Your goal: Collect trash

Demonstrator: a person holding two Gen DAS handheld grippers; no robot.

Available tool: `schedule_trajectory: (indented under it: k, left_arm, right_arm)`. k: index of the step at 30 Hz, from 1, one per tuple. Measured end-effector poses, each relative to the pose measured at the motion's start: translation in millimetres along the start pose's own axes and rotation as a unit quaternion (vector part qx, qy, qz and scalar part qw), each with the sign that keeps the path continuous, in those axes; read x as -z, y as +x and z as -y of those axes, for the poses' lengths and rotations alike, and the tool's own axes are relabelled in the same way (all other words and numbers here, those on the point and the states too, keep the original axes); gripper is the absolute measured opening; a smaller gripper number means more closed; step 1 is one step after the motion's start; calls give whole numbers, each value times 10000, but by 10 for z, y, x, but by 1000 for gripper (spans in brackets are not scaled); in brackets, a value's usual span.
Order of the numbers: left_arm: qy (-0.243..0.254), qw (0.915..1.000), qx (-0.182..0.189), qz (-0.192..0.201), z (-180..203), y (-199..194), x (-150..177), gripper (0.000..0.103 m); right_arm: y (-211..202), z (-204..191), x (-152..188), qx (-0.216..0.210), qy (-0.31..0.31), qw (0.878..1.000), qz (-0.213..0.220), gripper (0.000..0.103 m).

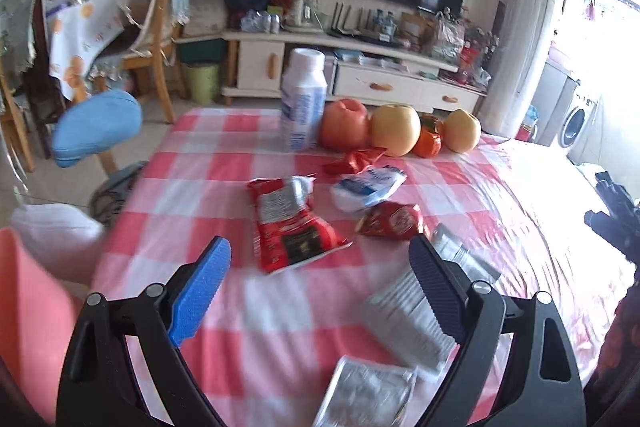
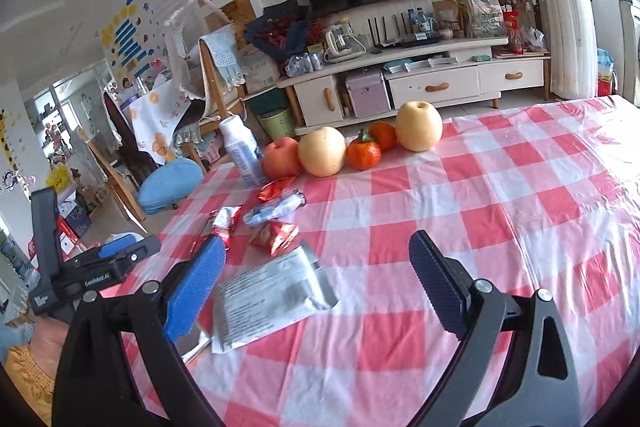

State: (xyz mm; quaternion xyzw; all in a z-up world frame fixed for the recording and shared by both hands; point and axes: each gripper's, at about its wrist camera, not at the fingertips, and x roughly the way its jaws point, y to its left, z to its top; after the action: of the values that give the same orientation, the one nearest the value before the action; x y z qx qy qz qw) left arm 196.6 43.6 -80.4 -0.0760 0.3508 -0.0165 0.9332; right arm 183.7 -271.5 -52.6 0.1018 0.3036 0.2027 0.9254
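A red-and-white checked tablecloth [image 2: 460,195] covers the table before a TV stand. Both the left gripper [image 1: 320,263] and right gripper [image 2: 316,259] hang spread wide, holding nothing. Red wrappers [image 1: 292,227] lie at the left gripper's twelve o'clock; a silver packet [image 2: 268,297] lies between the right gripper's fingers.

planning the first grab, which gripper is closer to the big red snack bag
Left. The left gripper hangs open just short of the big red snack bag; the right gripper sits farther off to its right.
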Motion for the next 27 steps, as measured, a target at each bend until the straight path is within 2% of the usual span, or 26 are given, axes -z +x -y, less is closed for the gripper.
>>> schedule_trajectory:
  k: [2,9,12,15,20,22,23,27]
  left_arm:
    - [-27,9998,141,-170,96,259,-163,90]
    - [122,9987,199,-463,405,1031,-586,89]
    - [160,9975,63,-687,494,1397,-715,75]
    - [129,9960,-58,-884,525,1670,-805,70]
    - [209,9924,-84,-1213,588,1997,-863,67]
    - [232,9919,-74,-1245,589,2054,-870,62]
    - [192,9918,-25,-1264,589,2075,-878,54]
    - [291,9923,-74,-1203,667,2100,-840,48]
  right_arm:
    - [73,64,-29,-54,10,9999,-95,94]
    - [211,225,-51,-341,293,9983,-382,94]
    - [228,263,-50,-376,334,9977,-447,94]
    - [195,317,-67,-460,455,9971,-411,94]
    - [146,394,-91,-561,652,9957,-355,94]
    - [129,401,-94,-612,681,9952,-357,94]
    - [122,400,-97,-618,677,9952,-347,94]
    - [81,432,-117,-659,748,9946,-298,94]
